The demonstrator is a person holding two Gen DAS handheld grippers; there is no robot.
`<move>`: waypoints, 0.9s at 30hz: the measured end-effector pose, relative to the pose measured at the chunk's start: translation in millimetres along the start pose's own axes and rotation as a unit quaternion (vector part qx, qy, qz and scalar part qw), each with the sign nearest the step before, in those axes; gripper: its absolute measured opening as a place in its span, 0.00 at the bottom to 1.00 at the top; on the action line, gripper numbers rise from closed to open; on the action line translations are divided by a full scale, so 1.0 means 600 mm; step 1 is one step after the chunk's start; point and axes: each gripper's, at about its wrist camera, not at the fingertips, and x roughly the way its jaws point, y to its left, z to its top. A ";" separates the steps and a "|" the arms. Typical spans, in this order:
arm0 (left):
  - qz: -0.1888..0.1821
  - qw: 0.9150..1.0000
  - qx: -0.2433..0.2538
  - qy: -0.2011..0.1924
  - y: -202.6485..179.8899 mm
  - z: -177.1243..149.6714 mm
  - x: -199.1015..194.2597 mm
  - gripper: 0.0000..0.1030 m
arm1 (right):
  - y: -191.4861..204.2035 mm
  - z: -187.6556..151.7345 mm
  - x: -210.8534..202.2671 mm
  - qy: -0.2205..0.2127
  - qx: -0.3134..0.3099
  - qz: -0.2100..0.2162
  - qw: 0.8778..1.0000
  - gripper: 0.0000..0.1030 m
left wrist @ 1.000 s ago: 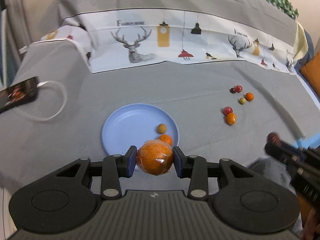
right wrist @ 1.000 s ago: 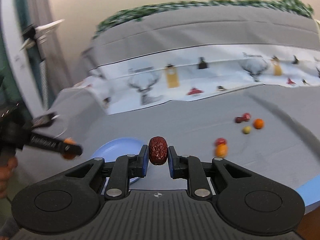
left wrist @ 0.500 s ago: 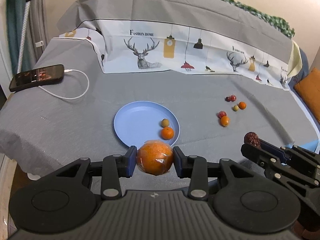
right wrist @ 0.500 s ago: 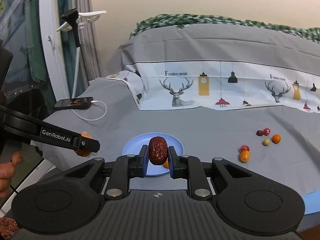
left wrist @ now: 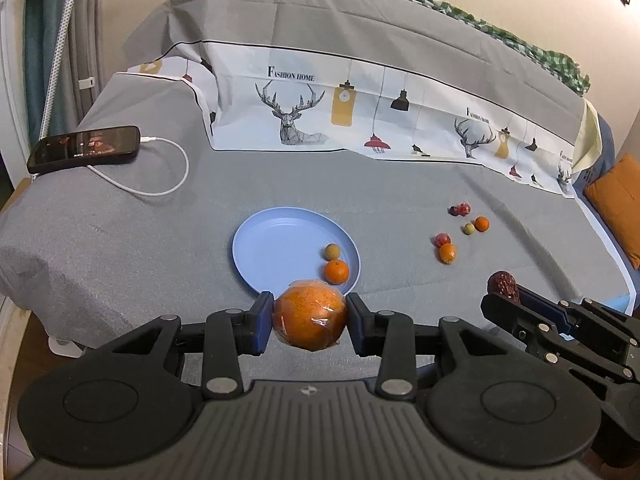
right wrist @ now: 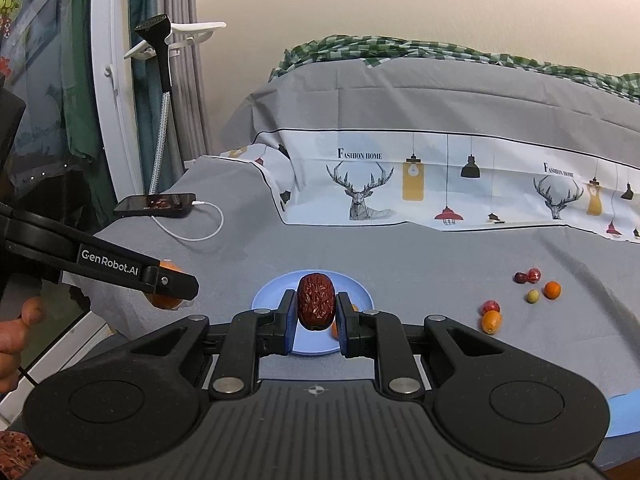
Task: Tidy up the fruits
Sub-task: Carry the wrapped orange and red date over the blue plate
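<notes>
Grey bedding [left wrist: 120,240] carries a blue plate [left wrist: 276,248]; near its front rim, the left gripper [left wrist: 310,322] clamps a wrapped orange [left wrist: 310,316], while the right gripper [right wrist: 316,314] pinches a red date [right wrist: 316,300].

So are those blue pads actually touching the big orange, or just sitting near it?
Touching. In the left wrist view both blue pads of the left gripper press against the sides of the plastic-wrapped orange, with no gap on either side.
</notes>
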 end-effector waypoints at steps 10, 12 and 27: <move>0.010 1.000 -0.002 0.015 0.008 0.008 0.017 0.41 | 0.000 0.000 0.021 0.016 -0.002 0.003 1.000 0.20; 0.015 1.000 -0.002 0.022 0.012 0.010 0.025 0.41 | -0.002 0.001 0.028 0.022 -0.003 0.002 1.000 0.20; 0.037 0.998 -0.010 0.055 0.039 0.046 0.090 0.41 | -0.007 0.002 0.094 0.062 -0.003 0.004 0.998 0.20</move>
